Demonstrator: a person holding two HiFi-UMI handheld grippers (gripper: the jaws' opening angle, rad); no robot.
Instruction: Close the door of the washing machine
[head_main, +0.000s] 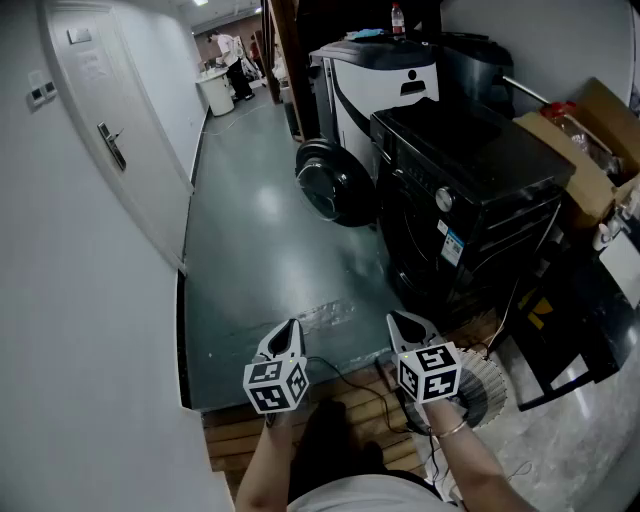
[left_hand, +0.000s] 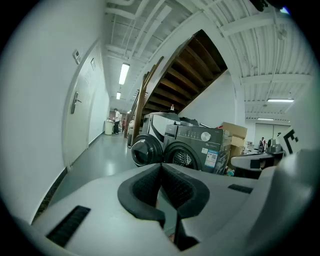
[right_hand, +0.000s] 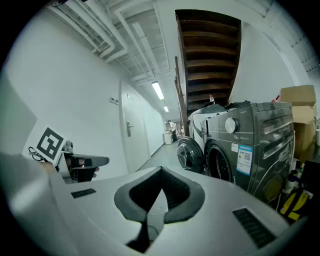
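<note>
Standing wide open, the door (head_main: 335, 185) of the washing machine (head_main: 470, 200) hangs at the far edge of the cabinet front, swung well clear of the drum opening (right_hand: 220, 161); by my reading the task has not begun, and the approach, the contact and the push home to the latch are all left to do.

That door is a thick round ring of dark, glossy plastic with a bulging porthole at its middle; a broad, smooth face that should take a flat push well, though it may slide under a hard tip. The machine itself is a boxy cabinet in dark satin grey, sharp-edged, with a round silvery knob (head_main: 444, 199) and a pale paper label (head_main: 452, 243) on its front; it stands on a smooth grey-green floor (head_main: 260, 250) that throws back the ceiling light.

Nearer the person, the left gripper (head_main: 293, 326) and the right gripper (head_main: 400, 320) are held side by side, low over rough wooden slats (head_main: 250, 435), well apart from the machine; each has a pale grey moulded shell with dark ribbed pads, its jaws pressed together with nothing between them.

Crumpled brown cardboard boxes (head_main: 590, 140) sit beyond the cabinet; a flat white room door (head_main: 100, 120) lines the opposite wall.
</note>
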